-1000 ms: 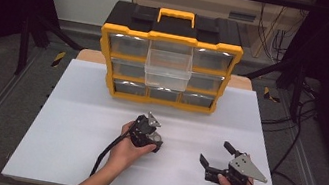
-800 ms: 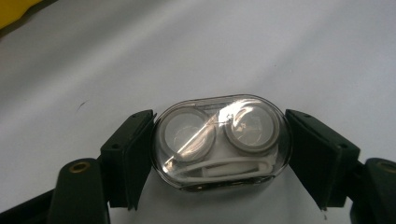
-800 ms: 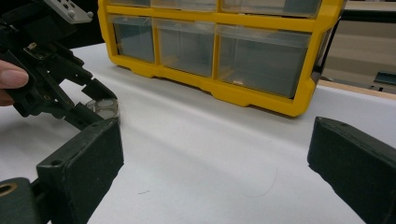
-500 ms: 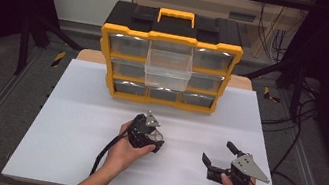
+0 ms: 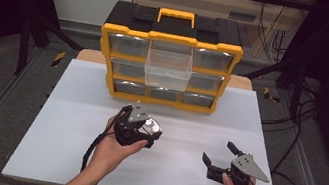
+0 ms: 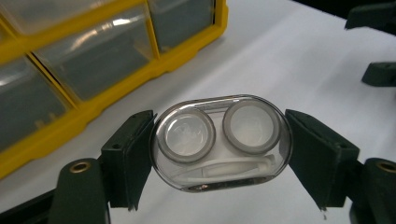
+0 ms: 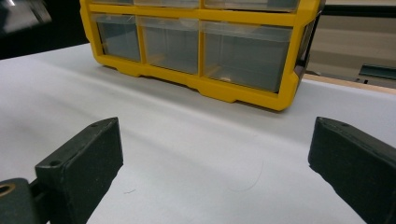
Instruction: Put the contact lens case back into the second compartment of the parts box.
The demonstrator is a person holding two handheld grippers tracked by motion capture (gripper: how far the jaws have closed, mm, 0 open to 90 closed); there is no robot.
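**Clear case held in the left gripper**

At the near right of the white table (image 5: 71, 122), the right gripper (image 5: 222, 159) is held with its jaws wide apart and nothing between them. Left of it, a clear oval case (image 6: 223, 142) with two round wells is clamped end to end by the left gripper (image 6: 219, 154). Farther back, a yellow drawer cabinet (image 5: 168, 65) is seen with one middle drawer (image 5: 168, 69) pulled out.

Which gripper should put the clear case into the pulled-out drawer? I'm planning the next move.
Left, probably. The left gripper is already shut on the clear case and sits nearer the open drawer. The right gripper is open, empty, and farther off to the side.
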